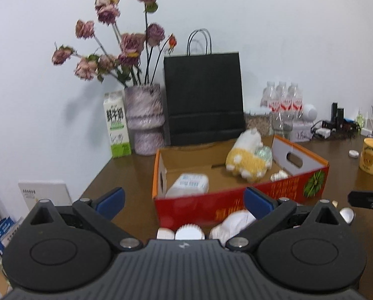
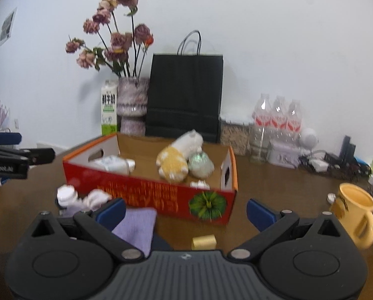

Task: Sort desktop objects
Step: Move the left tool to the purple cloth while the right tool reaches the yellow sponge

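A red and orange cardboard box (image 1: 236,206) (image 2: 146,190) stands on the brown desk. In it lie a yellow and white plush toy (image 1: 246,158) (image 2: 177,156), a white packet (image 1: 188,185) (image 2: 112,163) and a clear round pouch (image 2: 201,166). My left gripper (image 1: 184,200) hangs open just before the box's front wall. Below it are white bottle caps (image 1: 190,232) and a crumpled white cloth (image 1: 232,223). My right gripper (image 2: 186,211) is open too, above a purple cloth (image 2: 137,226) and a small gold block (image 2: 203,242).
A vase of dried roses (image 1: 145,120), a milk carton (image 1: 116,125) and a black paper bag (image 1: 203,100) line the wall. Water bottles (image 2: 276,117) and cables sit at the right. A yellow mug (image 2: 356,215) stands near the right gripper.
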Motion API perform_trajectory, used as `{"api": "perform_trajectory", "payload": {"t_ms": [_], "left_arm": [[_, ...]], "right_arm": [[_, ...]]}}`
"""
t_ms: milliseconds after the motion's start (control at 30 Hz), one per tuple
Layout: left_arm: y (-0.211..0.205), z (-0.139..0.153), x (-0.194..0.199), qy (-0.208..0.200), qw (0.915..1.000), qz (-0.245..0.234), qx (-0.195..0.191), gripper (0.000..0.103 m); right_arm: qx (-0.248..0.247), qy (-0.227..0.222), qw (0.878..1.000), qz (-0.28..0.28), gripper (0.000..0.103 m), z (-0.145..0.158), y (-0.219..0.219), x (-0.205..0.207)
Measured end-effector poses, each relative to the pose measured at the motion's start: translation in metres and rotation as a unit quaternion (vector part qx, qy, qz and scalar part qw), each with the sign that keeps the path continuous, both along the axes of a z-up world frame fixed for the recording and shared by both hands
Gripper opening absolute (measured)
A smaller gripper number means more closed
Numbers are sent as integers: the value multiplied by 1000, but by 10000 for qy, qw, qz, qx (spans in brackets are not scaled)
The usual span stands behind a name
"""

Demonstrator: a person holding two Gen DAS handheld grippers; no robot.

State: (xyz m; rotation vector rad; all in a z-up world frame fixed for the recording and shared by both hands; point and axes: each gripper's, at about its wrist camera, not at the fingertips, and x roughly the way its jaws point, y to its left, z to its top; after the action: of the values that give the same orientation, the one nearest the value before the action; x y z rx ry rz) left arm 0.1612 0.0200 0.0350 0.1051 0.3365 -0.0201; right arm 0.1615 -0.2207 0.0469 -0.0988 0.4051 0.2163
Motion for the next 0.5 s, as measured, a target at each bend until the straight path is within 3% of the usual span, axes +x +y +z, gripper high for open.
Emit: {"api": "perform_trajectory", "payload": {"t_ms": [333,500], "left_arm": [[24,-29,-22,531,9974,384,-288,103],[24,-38,-26,737,9963,353,-255,103]], "right_arm": [[1,508,9984,-255,103,-31,-15,-13],[-18,664,9972,-345,103,-39,-18,-14]]}}
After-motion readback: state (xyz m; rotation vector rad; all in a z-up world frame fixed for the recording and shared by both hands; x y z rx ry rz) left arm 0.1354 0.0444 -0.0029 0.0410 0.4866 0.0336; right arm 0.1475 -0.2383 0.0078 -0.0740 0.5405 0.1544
